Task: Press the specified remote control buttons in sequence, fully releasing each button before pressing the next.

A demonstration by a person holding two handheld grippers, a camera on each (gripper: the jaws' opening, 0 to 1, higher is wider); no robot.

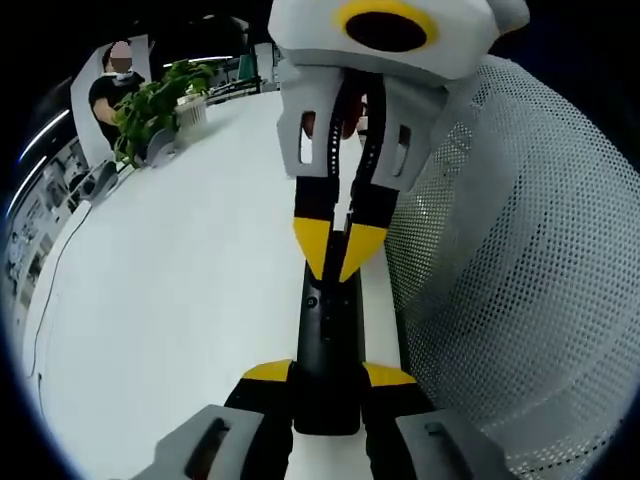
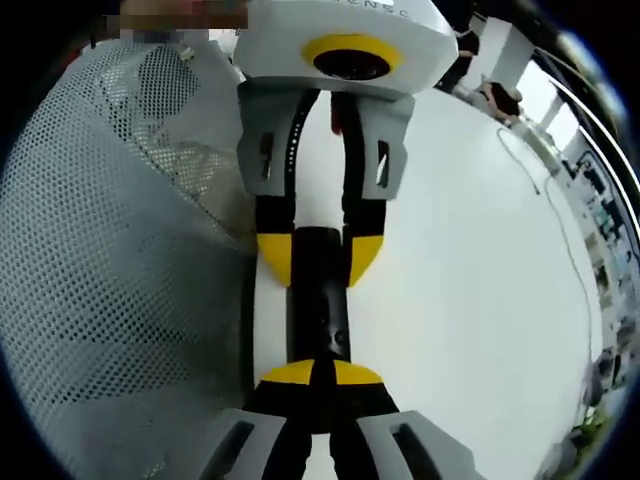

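Note:
A slim black remote control [image 1: 325,330] lies lengthwise between the jaws of my left gripper [image 1: 328,373], which is shut on its near end. My right gripper [image 1: 340,255] comes in from above with its yellow tips closed together, touching the remote's upper face. In the right gripper view, the right gripper [image 2: 322,373] rises from the bottom, shut, with its tips on the remote [image 2: 320,300]. The left gripper [image 2: 318,258] faces it and clamps the remote's far end from both sides. The buttons are too dark to make out.
A white table [image 1: 180,280] stretches away beneath the remote. A grey mesh chair back [image 1: 500,300] stands close beside it [image 2: 110,250]. A potted plant [image 1: 155,105] and a person [image 1: 112,85] are at the table's far end. A thin cable [image 2: 560,220] runs across the table.

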